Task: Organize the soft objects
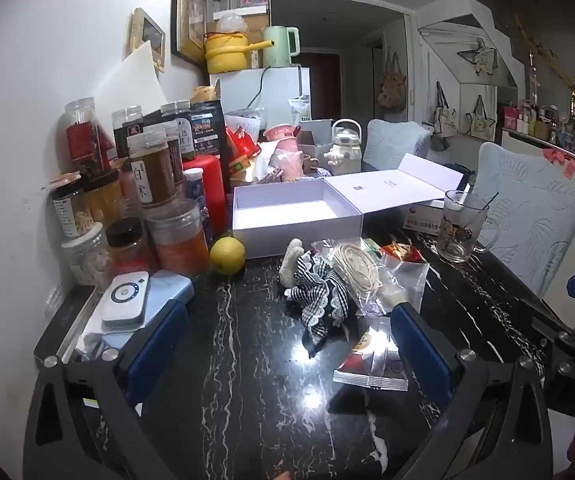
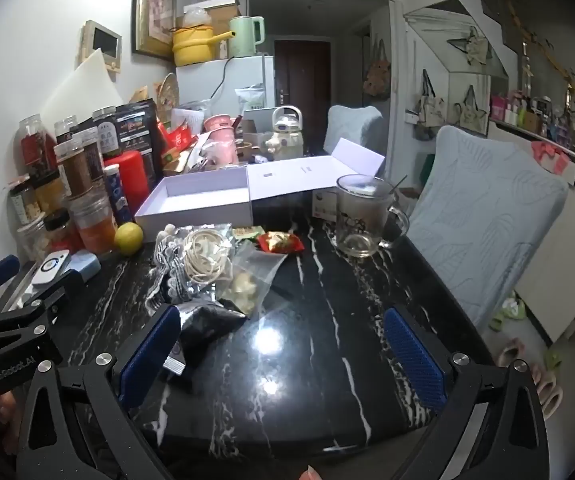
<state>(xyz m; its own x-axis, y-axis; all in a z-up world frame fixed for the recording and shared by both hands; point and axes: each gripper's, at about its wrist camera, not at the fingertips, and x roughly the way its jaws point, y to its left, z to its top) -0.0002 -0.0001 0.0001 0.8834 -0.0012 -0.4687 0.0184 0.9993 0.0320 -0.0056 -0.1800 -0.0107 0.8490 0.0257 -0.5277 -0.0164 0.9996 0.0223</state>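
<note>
1. Far left, against the white wall, a crowd of jars (image 1: 155,176) holds spices and dried goods, with a red canister (image 1: 209,192) just behind them.
2. In front of the jars, a small white device (image 1: 124,300) lies on a pale blue case at the table's edge.
3. The left gripper (image 1: 287,344) hovers over the black marble table (image 1: 239,360), angled downward. Its blue-padded jaws stand wide apart and hold nothing.
4. A lemon (image 1: 227,255) sits just beside the front left corner of the box (image 1: 287,236), a shallow white box with nothing in it; its lid (image 1: 387,192) is folded back to the right.
5. The soft things lie in a loose heap in front of the box, between the left gripper's fingers in its view: a plush toy (image 1: 292,260) touching a black-and-white checked cloth (image 1: 319,296) with lace trim.
6. Overlapping the cloth on the right, a clear bag (image 1: 403,280) holds a coil of pale cord (image 1: 355,268); a red snack packet (image 1: 401,251) lies just behind it.
7. A flat foil packet (image 1: 371,364) lies nearest the left gripper's right finger.
8. The right gripper (image 2: 283,344) hovers to the right of the heap, over bare tabletop. Its jaws are spread wide and grip nothing; its left finger overlaps the heap's near edge in its view, but whether it touches I cannot tell.
9. Further right, a glass mug (image 2: 361,216) with a spoon stands upright near the lid.
10. Rightmost, a chair (image 2: 483,232) with a pale blue cover stands at the table's edge.
</note>
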